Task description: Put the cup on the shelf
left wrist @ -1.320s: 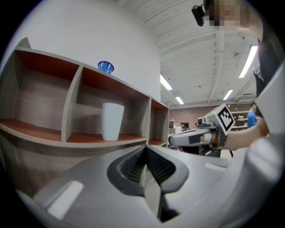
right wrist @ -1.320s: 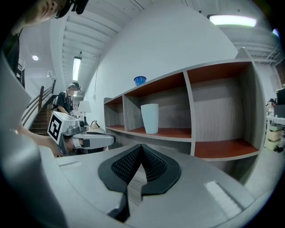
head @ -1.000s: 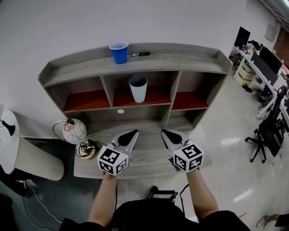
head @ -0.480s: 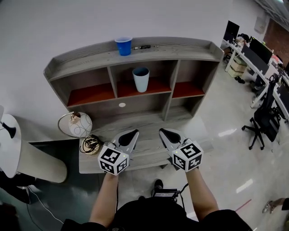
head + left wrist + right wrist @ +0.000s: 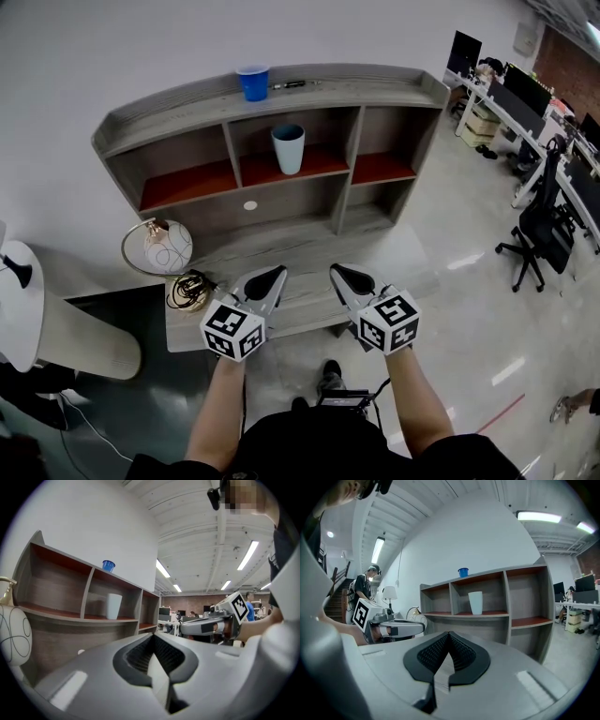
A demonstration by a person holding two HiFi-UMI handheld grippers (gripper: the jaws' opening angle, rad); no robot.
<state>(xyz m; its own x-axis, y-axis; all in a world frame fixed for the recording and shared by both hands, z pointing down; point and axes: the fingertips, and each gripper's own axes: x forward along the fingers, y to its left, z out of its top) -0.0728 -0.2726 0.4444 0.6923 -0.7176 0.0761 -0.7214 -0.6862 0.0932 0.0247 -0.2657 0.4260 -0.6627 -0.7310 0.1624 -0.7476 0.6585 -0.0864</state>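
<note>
Hovering at shelf (image 5: pixel 366 92) front edge | left gripper (image 5: pixel 271 275), right gripper (image 5: pixel 339 273) closed, empty | cup (image 5: pixel 288 149) in middle bay

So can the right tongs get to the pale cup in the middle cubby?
Probably yes: nothing stands between the right tongs and the pale cup, and the cubby's front is open. But they're shut.

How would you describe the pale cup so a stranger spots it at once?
Find the grey shelf unit against the wall. In its upper middle compartment stands a tall pale cup; the other cup, on the top board, is shorter and bright blue.
</note>
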